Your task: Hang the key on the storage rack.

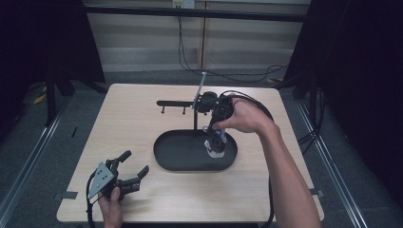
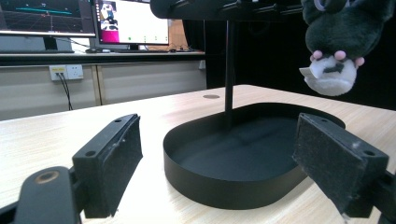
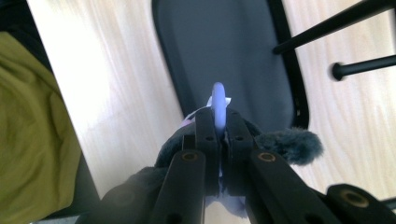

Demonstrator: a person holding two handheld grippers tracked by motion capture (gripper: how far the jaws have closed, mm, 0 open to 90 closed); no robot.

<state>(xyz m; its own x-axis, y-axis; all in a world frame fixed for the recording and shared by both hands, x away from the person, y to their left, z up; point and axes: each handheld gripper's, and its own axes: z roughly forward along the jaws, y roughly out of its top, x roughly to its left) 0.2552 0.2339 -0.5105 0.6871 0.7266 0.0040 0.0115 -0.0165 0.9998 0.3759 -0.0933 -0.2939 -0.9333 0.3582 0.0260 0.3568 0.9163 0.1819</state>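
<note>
Grey plush toy [image 1: 215,142] hangs over the black tray [image 1: 180,159], its lilac ring [image 3: 218,100] pinched in right tongs [image 1: 213,129] pointing down. Left tongs [image 1: 134,164] wide, low over worktop [image 1: 128,114].

The high view looks forward and down on the table [image 1: 142,104], tray [image 1: 176,159] at centre. The left gripper view sits low, just beside the tray [image 2: 224,186], facing level across it. The right gripper view looks straight down on the tray [image 3: 233,56] from near above; all three views share it.
</note>
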